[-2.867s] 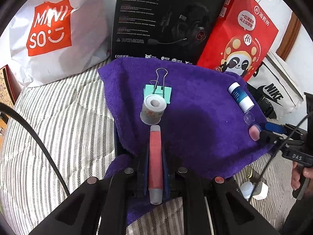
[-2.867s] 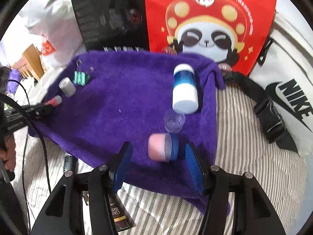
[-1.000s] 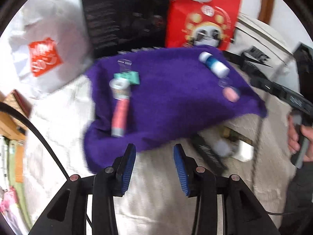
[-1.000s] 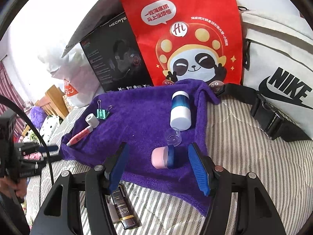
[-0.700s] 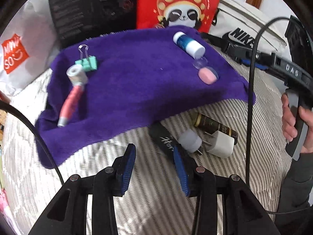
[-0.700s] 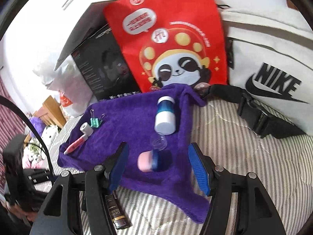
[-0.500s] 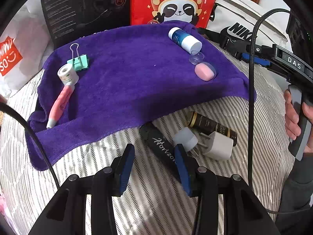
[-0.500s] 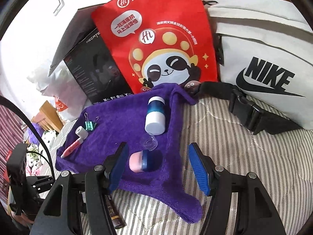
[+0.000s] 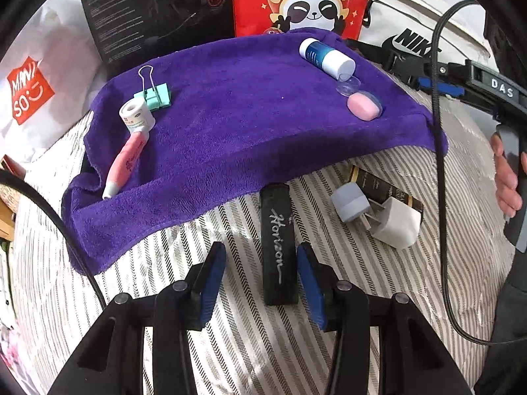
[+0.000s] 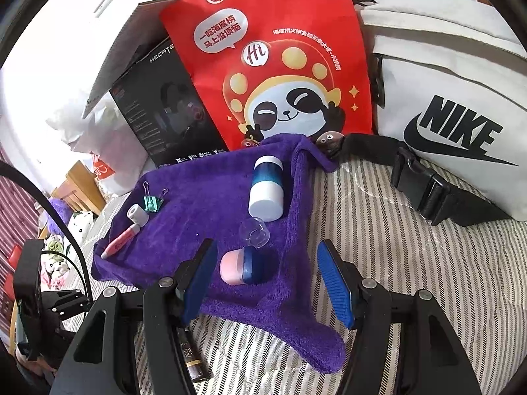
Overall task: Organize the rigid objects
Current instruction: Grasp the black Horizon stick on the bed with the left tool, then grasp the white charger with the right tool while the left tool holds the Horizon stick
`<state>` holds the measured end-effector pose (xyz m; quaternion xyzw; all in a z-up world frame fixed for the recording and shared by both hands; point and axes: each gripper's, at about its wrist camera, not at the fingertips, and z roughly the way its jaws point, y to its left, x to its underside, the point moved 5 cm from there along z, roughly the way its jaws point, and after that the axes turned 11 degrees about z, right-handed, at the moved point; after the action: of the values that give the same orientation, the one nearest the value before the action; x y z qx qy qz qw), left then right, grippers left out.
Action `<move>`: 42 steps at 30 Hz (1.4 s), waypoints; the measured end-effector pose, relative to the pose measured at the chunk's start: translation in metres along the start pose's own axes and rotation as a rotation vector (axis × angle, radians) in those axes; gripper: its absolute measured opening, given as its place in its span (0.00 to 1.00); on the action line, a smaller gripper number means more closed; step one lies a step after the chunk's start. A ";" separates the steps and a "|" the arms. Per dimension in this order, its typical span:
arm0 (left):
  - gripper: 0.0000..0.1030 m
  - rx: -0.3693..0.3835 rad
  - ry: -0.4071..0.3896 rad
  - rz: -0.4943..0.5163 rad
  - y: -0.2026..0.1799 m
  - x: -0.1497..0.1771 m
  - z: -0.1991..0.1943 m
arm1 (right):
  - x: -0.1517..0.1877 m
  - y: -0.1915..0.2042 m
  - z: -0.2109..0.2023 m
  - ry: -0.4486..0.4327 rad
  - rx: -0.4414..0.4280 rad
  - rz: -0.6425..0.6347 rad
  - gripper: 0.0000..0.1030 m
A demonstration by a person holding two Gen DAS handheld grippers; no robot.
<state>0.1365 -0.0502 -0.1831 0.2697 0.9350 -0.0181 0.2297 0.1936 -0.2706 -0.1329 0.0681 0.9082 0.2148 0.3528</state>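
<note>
The dark tube [image 10: 194, 358] lies partly hidden behind the right gripper's [image 10: 266, 275] left finger. The white plug [image 9: 397, 222] covers part of the dark tube [image 9: 378, 184]. Its label is unreadable.

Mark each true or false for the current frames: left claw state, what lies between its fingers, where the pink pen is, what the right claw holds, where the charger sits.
1. The left claw is open. True.
2. The black Horizon case lies on the striped bedding between the left claw's fingers, ungripped. True.
3. The pink pen lies on the bedding, off the purple towel. False: it lies on the towel, its end by the white tape roll.
4. The right claw is shut on the pink-and-blue cap. False: it is open, the cap lying on the towel between its fingers.
5. The white charger sits on the towel. False: it sits on the bedding.
</note>
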 end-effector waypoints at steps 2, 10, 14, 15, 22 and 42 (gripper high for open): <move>0.32 0.000 -0.018 0.025 -0.005 -0.004 0.003 | 0.000 0.002 0.001 0.001 0.000 -0.009 0.61; 0.20 0.048 -0.049 0.025 -0.008 -0.004 0.001 | 0.003 -0.002 0.006 0.020 0.018 -0.004 0.61; 0.20 0.040 -0.058 0.008 -0.001 0.002 -0.007 | 0.002 -0.003 0.006 0.020 0.016 -0.005 0.61; 0.20 0.040 -0.059 0.001 0.001 0.004 -0.008 | 0.003 -0.003 0.007 0.022 0.017 -0.005 0.61; 0.21 0.006 -0.035 0.016 0.002 0.004 -0.001 | 0.007 0.002 0.012 0.040 0.017 -0.027 0.61; 0.20 0.004 -0.053 -0.103 0.048 0.041 -0.013 | 0.099 0.057 -0.001 0.214 0.042 -0.334 0.59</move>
<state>0.1253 0.0132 -0.1848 0.2210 0.9412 -0.0389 0.2525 0.1179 -0.1924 -0.1675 -0.0995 0.9434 0.1403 0.2835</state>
